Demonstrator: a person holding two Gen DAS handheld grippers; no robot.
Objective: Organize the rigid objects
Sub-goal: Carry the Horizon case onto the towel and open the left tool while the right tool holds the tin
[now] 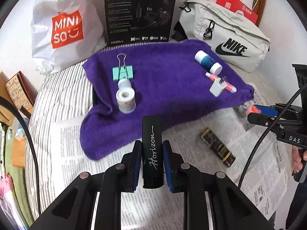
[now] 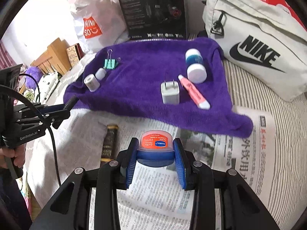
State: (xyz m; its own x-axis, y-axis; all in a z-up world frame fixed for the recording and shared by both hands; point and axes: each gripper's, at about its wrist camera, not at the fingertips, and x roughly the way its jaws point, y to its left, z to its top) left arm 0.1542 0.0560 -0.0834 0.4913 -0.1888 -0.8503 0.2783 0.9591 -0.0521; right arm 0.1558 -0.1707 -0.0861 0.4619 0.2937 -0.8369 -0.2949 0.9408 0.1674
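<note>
My left gripper (image 1: pixel 151 146) is shut on a black "Horizon" case (image 1: pixel 152 149), held above the newspaper just before the purple towel (image 1: pixel 165 88). My right gripper (image 2: pixel 155 143) is shut on a small jar with an orange label and blue lid (image 2: pixel 155 146), also over the newspaper near the towel's front edge. On the towel lie a green binder clip (image 1: pixel 122 72), a white tape roll (image 1: pixel 125 99), a white-and-blue bottle (image 1: pixel 208 62), a pink tube (image 1: pixel 220 81) and a white charger plug (image 1: pixel 217 87). A dark gold-printed box (image 1: pixel 217 146) lies on the newspaper.
Newspaper (image 2: pixel 239 153) covers a striped bedsheet (image 1: pixel 57 99). Behind the towel stand a Miniso bag (image 1: pixel 63 26), a black headset box (image 1: pixel 140 11) and a grey Nike bag (image 1: pixel 230 38). Wooden furniture (image 2: pixel 51 57) is at the left.
</note>
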